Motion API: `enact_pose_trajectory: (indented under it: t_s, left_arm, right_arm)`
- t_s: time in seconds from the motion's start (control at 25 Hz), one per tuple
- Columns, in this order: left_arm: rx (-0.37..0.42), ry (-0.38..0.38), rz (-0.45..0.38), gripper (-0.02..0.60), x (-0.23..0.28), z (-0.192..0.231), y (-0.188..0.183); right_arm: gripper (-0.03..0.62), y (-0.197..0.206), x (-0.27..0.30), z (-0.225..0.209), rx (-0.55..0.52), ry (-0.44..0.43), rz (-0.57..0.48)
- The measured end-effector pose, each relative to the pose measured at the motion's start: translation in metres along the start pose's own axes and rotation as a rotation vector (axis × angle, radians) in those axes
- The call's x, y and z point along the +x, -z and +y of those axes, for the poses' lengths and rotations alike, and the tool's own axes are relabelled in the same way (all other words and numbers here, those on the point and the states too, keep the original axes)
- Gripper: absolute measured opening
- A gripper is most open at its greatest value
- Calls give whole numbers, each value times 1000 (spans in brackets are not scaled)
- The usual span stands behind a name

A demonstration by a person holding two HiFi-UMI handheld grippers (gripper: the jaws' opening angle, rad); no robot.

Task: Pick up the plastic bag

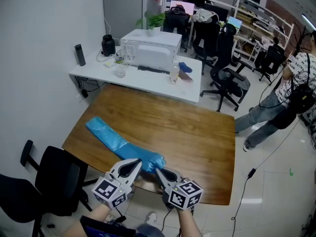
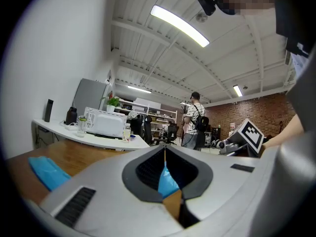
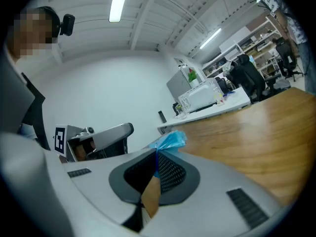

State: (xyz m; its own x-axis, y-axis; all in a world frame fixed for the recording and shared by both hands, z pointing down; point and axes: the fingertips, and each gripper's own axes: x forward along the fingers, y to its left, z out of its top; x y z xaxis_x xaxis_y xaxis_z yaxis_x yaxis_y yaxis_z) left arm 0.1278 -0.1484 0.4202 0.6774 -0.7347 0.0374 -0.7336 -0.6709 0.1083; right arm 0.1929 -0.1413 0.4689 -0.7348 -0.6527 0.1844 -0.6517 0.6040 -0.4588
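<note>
A: Where is the plastic bag (image 1: 116,141)?
B: Its near end sits bunched at the near edge of the tabletop (image 1: 197,137). The left gripper (image 1: 140,163) and right gripper (image 1: 158,170) each have their jaws closed tight on the blue film. The rest trails far-left, flat on the wood.
A: Best way to lift?
B: I'd raise the 2 together, level, with a firm pinch so the thin film can't slip

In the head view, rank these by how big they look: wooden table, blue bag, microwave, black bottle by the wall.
1. wooden table
2. microwave and blue bag: about alike, and the bag lies nearer the camera, so I leave them unranked
3. black bottle
</note>
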Motion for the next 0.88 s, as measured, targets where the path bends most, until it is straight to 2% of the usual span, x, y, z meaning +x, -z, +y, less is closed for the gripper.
enact_pose_trajectory:
  t_s: [0.28, 0.56, 0.88]
  left_arm:
    - [12, 36, 24, 11, 29, -39, 16]
    - [20, 55, 41, 11, 48, -58, 23]
    - [38, 68, 57, 11, 56, -72, 29]
  right_arm:
    - [0, 9, -38, -34, -25, 38, 24]
    - [0, 18, -59, -56, -19, 72, 31]
    - [25, 31, -75, -81, -109, 238, 65]
